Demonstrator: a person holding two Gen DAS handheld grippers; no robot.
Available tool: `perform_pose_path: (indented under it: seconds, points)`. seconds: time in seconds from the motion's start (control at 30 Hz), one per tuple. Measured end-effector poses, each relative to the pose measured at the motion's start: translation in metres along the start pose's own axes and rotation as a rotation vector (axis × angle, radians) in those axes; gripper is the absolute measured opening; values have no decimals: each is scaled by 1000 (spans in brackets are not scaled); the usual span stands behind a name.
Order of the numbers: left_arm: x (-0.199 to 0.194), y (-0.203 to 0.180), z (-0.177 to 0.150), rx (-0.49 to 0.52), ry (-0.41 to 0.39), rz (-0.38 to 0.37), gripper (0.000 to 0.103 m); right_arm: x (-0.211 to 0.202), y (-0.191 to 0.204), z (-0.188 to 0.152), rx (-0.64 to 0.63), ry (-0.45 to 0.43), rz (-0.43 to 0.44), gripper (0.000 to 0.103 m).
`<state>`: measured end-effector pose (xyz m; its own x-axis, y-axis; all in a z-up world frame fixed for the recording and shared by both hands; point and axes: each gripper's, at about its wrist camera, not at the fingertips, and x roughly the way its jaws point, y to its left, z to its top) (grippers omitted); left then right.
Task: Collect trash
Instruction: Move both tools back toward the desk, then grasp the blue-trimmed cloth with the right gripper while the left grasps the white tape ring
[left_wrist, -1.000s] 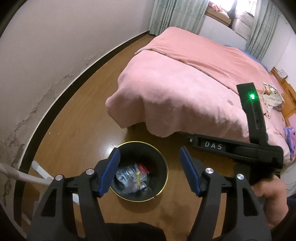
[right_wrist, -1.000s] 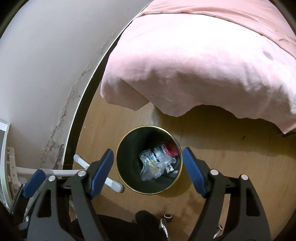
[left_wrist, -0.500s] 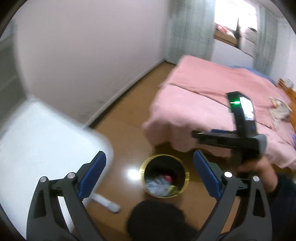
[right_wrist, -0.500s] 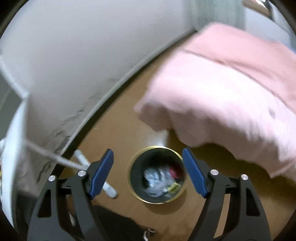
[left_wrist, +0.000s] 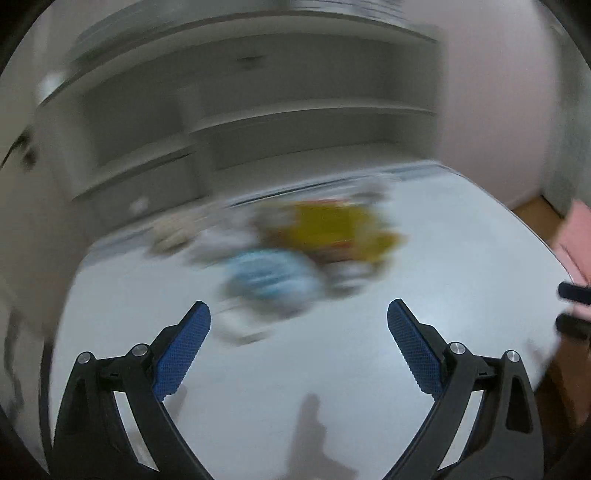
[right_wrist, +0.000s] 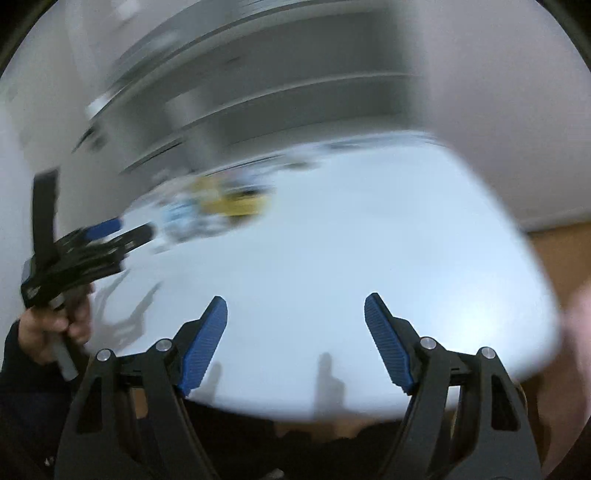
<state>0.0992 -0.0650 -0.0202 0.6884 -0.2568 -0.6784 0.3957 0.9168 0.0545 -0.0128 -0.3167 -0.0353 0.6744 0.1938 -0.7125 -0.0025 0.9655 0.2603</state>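
Left gripper: jaws spread about as wide as they go, having just been opening, with nothing between the blue pads. It points down at an angle over the white table. Right gripper: jaws parted to a moderate width, nothing held, pads clear of any object, also angled down over the near edge of the table. In the right wrist view the left gripper appears to the left, carried in the person's hand, its fingers aimed toward the litter. Task item: a cluster of trash lies on the table top ahead of the left gripper, apart from its pads. Motion blur prevents identification of the pieces; a yellow wrapper-like item and a pale blue item can be made out, with smaller whitish scraps around them. In the right wrist view the same cluster sits far left and well apart from the right gripper. Behind the table stands a grey shelf unit; wooden floor shows at the right. Assessment: both tools are empty and pre-opened so that a piece can be enclosed on arrival. The left tool is the nearer and better aligned, so it is the likely one to make the next pick. No bin is visible in either view.
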Motion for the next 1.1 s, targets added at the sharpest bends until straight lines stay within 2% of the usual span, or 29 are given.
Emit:
perform_pose_path:
  seconds: [0.07, 0.17, 0.3, 0.4, 0.57, 0.67, 0.7, 0.73, 0.8, 0.83, 1.1]
  points:
    - [-5, 37, -10, -67, 13, 36, 94, 34, 43, 18, -84, 34, 45, 74]
    - [-11, 78, -21, -131, 19, 77, 94, 84, 88, 41, -129, 92, 115, 72]
    - [-8, 104, -30, -180, 43, 99, 94, 130, 134, 63, -189, 123, 130, 70]
    - [-12, 117, -44, -204, 65, 96, 94, 158, 153, 77, -224, 131, 95, 70]
    - [-6, 120, -56, -206, 90, 80, 94, 185, 159, 88, -248, 135, 22, 69]
    - [0, 112, -56, -195, 100, 69, 94, 197, 156, 94, -241, 155, -2, 66]
    - [1, 109, -56, -193, 101, 66, 94, 200, 154, 94, -241, 164, -3, 59]
    - [3, 107, -55, -191, 102, 64, 94, 206, 156, 94, -241, 174, -9, 44]
    - [5, 102, -53, -189, 104, 62, 94, 208, 156, 94, -233, 185, 5, 26]
    - [7, 98, -51, -185, 103, 58, 94, 205, 156, 94, -230, 177, 13, 23]
    - [41, 56, -28, -138, 134, 49, 94, 145, 142, 103, -186, 84, 83, 21]
